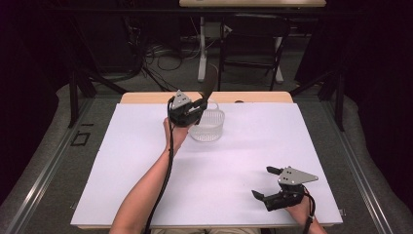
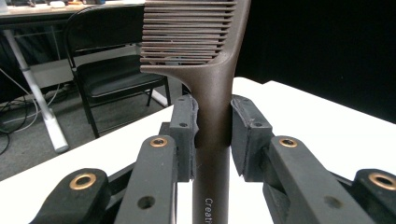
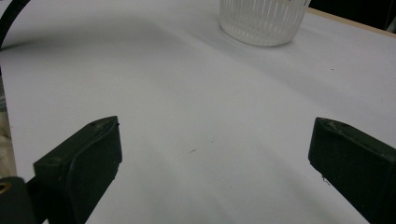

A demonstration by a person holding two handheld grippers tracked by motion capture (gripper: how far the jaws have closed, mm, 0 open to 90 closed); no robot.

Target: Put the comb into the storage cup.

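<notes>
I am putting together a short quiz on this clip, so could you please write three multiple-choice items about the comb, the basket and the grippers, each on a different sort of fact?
1. Where is the clear basket?
A. at the table's near edge
B. toward the far edge, beside the left gripper
C. on the floor

2. What colour is the comb?
A. dark brown
B. white
C. bright red

3. How do the right gripper's jaws stand?
A. shut on the comb
B. shut on the basket
C. open, holding nothing

Answers: 1 B, the high view shows it far up the white table; 2 A, the left gripper view shows the handle between the pads; 3 C, only bare table lies between them.
</notes>
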